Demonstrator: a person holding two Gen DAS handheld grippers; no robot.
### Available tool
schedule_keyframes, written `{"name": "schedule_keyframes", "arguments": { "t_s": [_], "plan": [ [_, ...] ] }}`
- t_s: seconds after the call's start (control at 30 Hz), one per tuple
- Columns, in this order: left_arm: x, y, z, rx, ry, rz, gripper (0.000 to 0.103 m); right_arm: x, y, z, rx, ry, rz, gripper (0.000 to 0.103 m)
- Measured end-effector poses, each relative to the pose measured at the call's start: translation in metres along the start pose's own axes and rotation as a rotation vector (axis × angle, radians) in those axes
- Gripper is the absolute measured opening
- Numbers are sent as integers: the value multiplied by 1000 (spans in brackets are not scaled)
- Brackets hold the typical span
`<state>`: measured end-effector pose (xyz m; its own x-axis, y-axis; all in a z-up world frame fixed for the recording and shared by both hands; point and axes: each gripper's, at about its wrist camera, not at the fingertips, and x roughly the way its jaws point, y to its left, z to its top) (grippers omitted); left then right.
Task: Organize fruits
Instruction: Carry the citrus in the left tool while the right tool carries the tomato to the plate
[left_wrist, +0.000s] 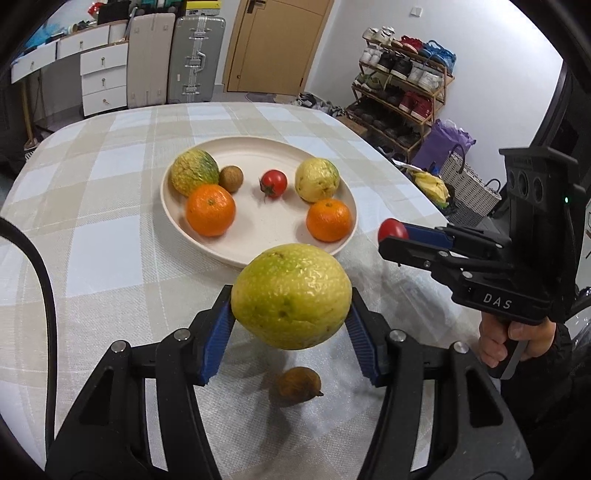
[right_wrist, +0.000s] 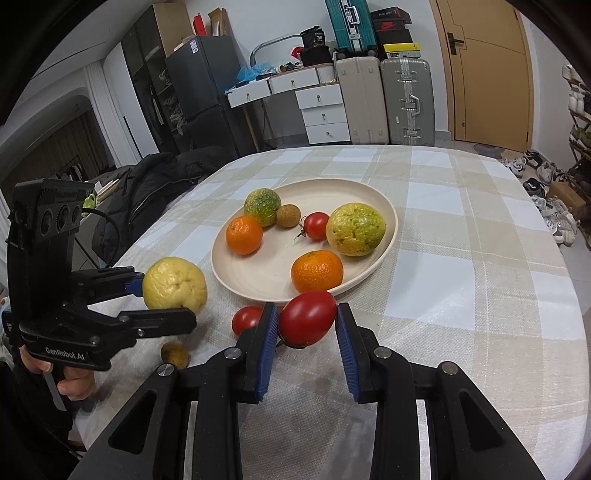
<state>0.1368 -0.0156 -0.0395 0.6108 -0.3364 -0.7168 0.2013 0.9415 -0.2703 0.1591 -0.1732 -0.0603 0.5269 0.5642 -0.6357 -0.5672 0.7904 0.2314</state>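
Nearest the left wrist camera: left gripper (left_wrist: 291, 314), blue pads pressed on both sides of a yellow-green fruit (left_wrist: 291, 295), which hangs clear of the tablecloth (left_wrist: 92, 240). Below it on the cloth lies a small brown fruit (left_wrist: 297, 386), untouched.

Right gripper (right_wrist: 306, 325) is clamped narrowly on a red tomato (right_wrist: 306, 318), held just above the near rim of the plate (right_wrist: 255, 284). A second tomato (right_wrist: 246, 319) rests on the cloth beside the gripper's left finger — just off the plate's near edge.

Plate sits toward the middle of the table, cream-coloured, carrying six pieces:
- two oranges (left_wrist: 210, 210) (left_wrist: 328, 219) at the near side
- green-mottled fruit (left_wrist: 194, 171) at the far left, with a small brown round fruit (left_wrist: 231, 179) touching or just beside it
- a stemmed tomato (left_wrist: 273, 183) at centre
- a yellow bumpy fruit (left_wrist: 317, 180) at the far right

Both grippers are held by a person — a hand (left_wrist: 513, 339) shows on the right gripper's handle. They hover near each other over the table's near edge.
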Motion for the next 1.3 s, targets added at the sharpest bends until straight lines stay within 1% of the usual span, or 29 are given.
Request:
{"name": "schedule_keyframes", "arguments": {
  "t_s": [0.17,0.33,0.4,0.57,0.8,0.9,1.03,1.1,1.23,1.3],
  "plan": [
    [-11,10,4,-37,-45,31,55,-4,-2,1,8,-20,-4,32],
    [-16,16,7,-68,-74,57,56,-7,-4,3,11,-40,-12,32],
    [-17,16,8,-58,-85,78,56,-8,-5,4,15,-48,-7,32],
    [-21,17,12,-55,-106,91,56,-13,-6,7,15,-66,-17,32],
    [-23,15,19,-45,-133,138,56,-18,-7,13,12,-97,-28,32],
    [-23,14,24,-51,-149,133,56,-20,-7,18,17,-113,-21,32],
    [-20,5,34,-24,-165,156,56,-23,-6,25,22,-135,-6,32],
    [-19,1,39,-2,-179,170,56,-22,-7,28,21,-141,-21,32],
    [-11,-3,47,12,-170,165,56,-17,-9,32,20,-135,-29,32],
    [-7,-5,50,25,-168,182,56,-14,-9,34,15,-131,-36,32]
  ]
}}
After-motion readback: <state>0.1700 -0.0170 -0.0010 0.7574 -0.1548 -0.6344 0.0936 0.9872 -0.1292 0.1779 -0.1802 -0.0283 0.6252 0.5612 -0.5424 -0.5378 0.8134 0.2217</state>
